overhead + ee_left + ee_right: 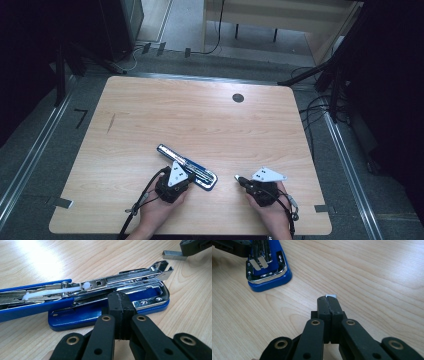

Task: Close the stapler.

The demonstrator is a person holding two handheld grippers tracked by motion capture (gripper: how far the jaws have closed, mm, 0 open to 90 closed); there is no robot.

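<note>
Right gripper [329, 300] has its jaws pinched tight on a small strip of staples [331, 295], just a silver sliver peeking past the tips, hovering low over the wooden table [210, 120]. To its left sits the blue stapler [187, 167], flipped open, magazine channel [130, 280] bared. Left gripper [119, 302], jaws closed together, is pressed against the stapler's near side by the base, seemingly steadying it, though whether it truly grips anything I cannot tell. Now the key line-up: in the high view the stapler's long axis runs from far-left to near-right, its open front end pointing toward the right gripper. So the strip lies nearest that mouth and, I judge, must travel left and turn parallel to the channel.
</note>
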